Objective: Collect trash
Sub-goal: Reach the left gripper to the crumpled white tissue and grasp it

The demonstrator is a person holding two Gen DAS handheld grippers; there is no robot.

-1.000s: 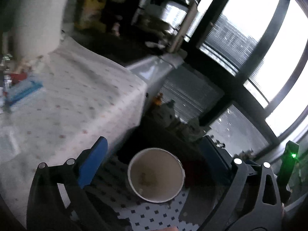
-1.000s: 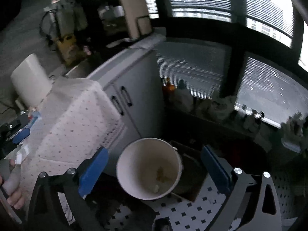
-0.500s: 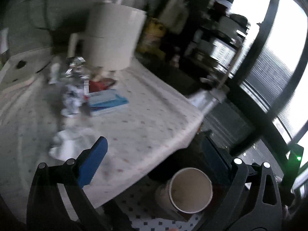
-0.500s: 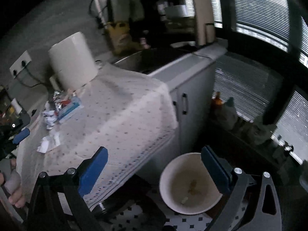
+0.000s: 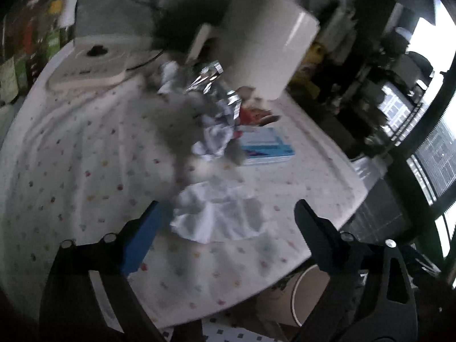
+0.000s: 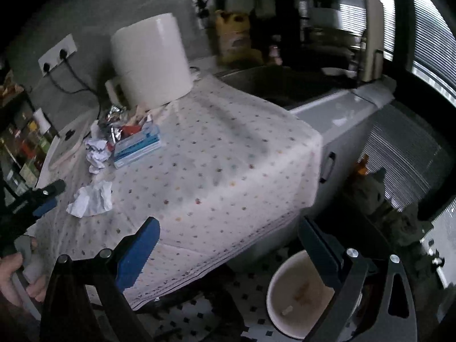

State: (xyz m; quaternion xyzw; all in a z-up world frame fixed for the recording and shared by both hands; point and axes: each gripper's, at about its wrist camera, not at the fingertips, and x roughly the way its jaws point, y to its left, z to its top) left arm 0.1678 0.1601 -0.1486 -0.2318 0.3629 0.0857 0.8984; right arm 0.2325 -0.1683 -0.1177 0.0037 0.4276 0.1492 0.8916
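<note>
A crumpled white tissue (image 5: 219,213) lies on the dotted tablecloth (image 5: 85,171), just ahead of my open, empty left gripper (image 5: 228,216); it also shows in the right wrist view (image 6: 91,199). Further back lie crumpled paper (image 5: 213,142), silver foil wrappers (image 5: 211,82), a red wrapper (image 5: 253,114) and a blue-white box (image 5: 265,145). The white bin (image 6: 299,293) stands on the tiled floor below the table edge, by my open, empty right gripper (image 6: 228,236). Its rim also shows in the left wrist view (image 5: 310,293).
A large white appliance (image 5: 265,42) stands at the back of the table, a flat white device (image 5: 88,65) with a cable at the back left. A grey cabinet (image 6: 342,131) and sink lie right of the table. Bottles stand by the window (image 6: 370,188).
Both grippers have swung up from the bin toward the tabletop. The left one has moved over the table and now faces the tissue. The bin has slid to the lower right of both views.
</note>
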